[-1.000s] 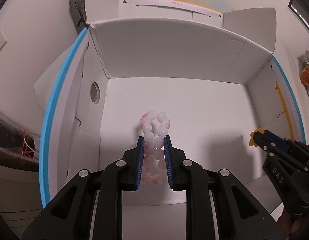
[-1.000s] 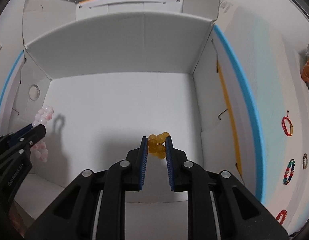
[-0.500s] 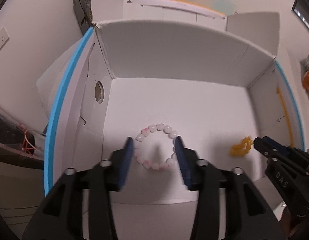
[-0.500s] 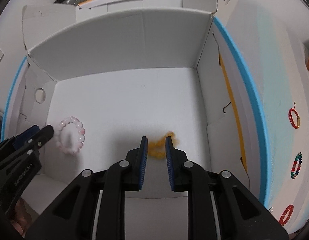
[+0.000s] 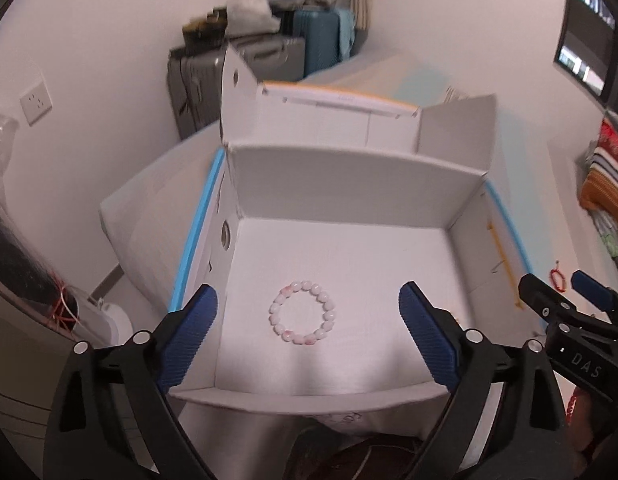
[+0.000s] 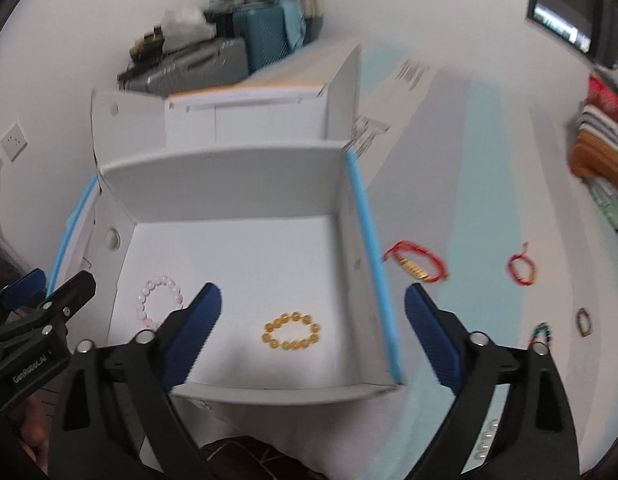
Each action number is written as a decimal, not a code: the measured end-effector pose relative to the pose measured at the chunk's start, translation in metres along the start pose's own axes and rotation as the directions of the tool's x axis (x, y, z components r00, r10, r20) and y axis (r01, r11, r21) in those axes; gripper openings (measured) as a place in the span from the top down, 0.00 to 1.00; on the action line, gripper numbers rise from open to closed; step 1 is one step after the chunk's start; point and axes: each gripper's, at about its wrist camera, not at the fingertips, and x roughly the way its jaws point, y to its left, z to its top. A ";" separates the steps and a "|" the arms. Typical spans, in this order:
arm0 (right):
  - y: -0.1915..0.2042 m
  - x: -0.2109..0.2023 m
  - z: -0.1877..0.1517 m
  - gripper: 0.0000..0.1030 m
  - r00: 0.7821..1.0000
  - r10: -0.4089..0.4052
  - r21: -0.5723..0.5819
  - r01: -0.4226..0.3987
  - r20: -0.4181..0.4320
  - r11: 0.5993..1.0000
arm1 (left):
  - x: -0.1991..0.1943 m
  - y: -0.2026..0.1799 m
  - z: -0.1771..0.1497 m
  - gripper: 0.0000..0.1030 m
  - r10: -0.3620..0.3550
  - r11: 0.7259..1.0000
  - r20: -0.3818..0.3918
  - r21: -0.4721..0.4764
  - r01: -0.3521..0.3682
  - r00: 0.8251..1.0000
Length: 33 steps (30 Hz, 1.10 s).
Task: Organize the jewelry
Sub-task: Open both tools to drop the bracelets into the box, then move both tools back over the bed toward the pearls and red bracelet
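Both bracelets have left the jaws since a second ago: the pink bead bracelet (image 5: 303, 312), which was pinched upright between the left gripper's pads, now lies flat as an open ring on the floor of the white box (image 5: 349, 184), and the amber bead bracelet (image 6: 292, 331), which was clamped in the right gripper, lies flat on the same floor to its right. Both cameras also see the box from higher up and further back than before.

From the right wrist view the pink bracelet (image 6: 159, 300) sits near the box's left wall, the amber one nearer the middle, well apart from it. Neither touches a wall.

The left gripper (image 5: 307, 332) hangs above the near part of the box with its jaws opening and already spread wide; the pink bracelet shows in the gap between the blue pads but far below them, untouched. The right gripper (image 6: 313, 332) is likewise above the box, jaws opening wide, with the amber bracelet below in the gap and nothing gripped. Each gripper's tip shows at the edge of the other's view.

Outside the box, on the pale table (image 6: 489, 184) to the right, lie a red cord bracelet with a gold bar (image 6: 415, 266) just beside the blue-edged wall, a smaller red cord bracelet (image 6: 521, 269) further right, and a multicoloured bead bracelet (image 6: 543, 330) near the right gripper's finger.
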 end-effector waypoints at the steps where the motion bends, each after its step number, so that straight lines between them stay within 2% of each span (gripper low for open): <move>1: -0.001 -0.006 0.001 0.08 1.000 -0.005 -0.001 0.005 0.018 1.000 | -0.008 -0.002 -0.001 0.09 -0.004 1.000 0.015 0.005 0.004 1.000; 4: -0.012 -0.030 -0.005 0.07 0.998 -0.011 0.010 0.011 0.059 1.000 | -0.027 -0.021 -0.005 0.05 -0.030 0.999 0.060 0.031 0.028 0.998; 11: -0.053 -0.077 -0.023 0.07 0.990 -0.058 0.066 0.049 0.132 0.997 | -0.048 -0.060 -0.015 0.05 -0.102 0.993 0.097 0.072 0.095 0.990; 15: -0.090 -0.100 -0.041 0.07 0.980 -0.116 0.118 0.097 0.160 0.988 | -0.050 -0.087 -0.022 0.06 -0.152 0.984 0.103 0.108 0.140 0.983; 20: -0.134 -0.114 -0.065 0.07 0.973 -0.174 0.181 0.145 0.154 0.973 | -0.045 -0.124 -0.036 0.06 -0.186 0.969 0.062 0.177 0.172 0.981; 25: -0.174 -0.115 -0.090 0.07 0.967 -0.222 0.234 0.189 0.123 0.954 | -0.044 -0.165 -0.053 0.06 -0.232 0.949 0.059 0.232 0.212 0.971; 28: -0.201 -0.114 -0.109 0.07 0.964 -0.249 0.268 0.216 0.097 0.939 | -0.042 -0.189 -0.066 0.06 -0.271 0.932 0.047 0.263 0.250 0.961; 33: -0.238 -0.108 -0.139 0.07 0.958 -0.283 0.318 0.255 0.045 0.913 | -0.035 -0.230 -0.090 0.06 -0.299 0.902 0.012 0.331 0.278 0.954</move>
